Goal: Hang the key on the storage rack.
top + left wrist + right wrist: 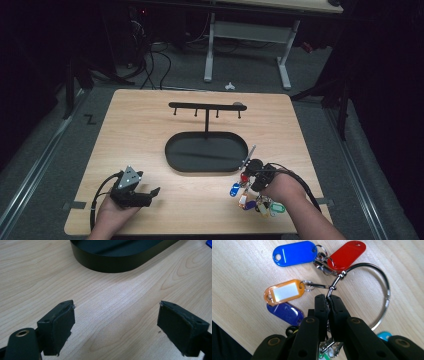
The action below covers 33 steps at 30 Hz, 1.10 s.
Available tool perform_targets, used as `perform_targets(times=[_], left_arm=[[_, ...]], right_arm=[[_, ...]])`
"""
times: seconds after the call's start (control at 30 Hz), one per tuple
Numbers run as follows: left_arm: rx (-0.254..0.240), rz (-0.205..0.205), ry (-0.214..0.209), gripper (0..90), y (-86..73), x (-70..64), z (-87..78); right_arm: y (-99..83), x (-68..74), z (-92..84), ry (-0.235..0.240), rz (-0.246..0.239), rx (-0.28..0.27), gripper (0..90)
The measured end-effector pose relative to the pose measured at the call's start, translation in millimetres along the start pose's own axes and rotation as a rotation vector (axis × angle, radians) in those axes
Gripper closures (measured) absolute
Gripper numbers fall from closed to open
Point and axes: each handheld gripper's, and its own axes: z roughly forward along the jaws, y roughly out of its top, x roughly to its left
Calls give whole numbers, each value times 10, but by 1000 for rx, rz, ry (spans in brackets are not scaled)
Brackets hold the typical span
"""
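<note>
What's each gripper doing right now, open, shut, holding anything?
Left gripper: open, nothing between the jaws, over bare table.
Right gripper: shut on the key ring with coloured tags.

No legible text, brand or number anywhere; orange key tag (284, 292) carries a blank white label insert (unwritten).

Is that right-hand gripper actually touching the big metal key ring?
Touching. In the right gripper view, the right gripper has its fingers pressed shut on the wire of the key ring, with no gap showing.
</note>
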Motion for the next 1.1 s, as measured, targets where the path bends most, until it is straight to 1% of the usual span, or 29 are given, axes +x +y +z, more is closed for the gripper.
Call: perform_targets(times=[0.17, 0.43, 0.63, 0.73, 0.9, 1.1], left_arm=[[3, 4, -1, 152, 1, -3, 3], [7, 6, -1, 152, 0, -7, 6], [6, 7, -2, 152, -2, -12, 12], [11, 8, -5, 153, -2, -12, 14], [17, 11, -7, 153, -1, -14, 13], [16, 9, -7, 154, -4, -17, 16]], right_arm=[[-8, 33, -115, -34, -13, -7, 855], [-13, 48, -354, -79, -28, -23, 860], [-42, 17, -493, -104, -14, -30, 870], [-62, -10, -545, -111, -14, -32, 870], [-89, -47, -612, -107, -2, -35, 871], [-124, -119, -728, -92, 29, -58, 871]])
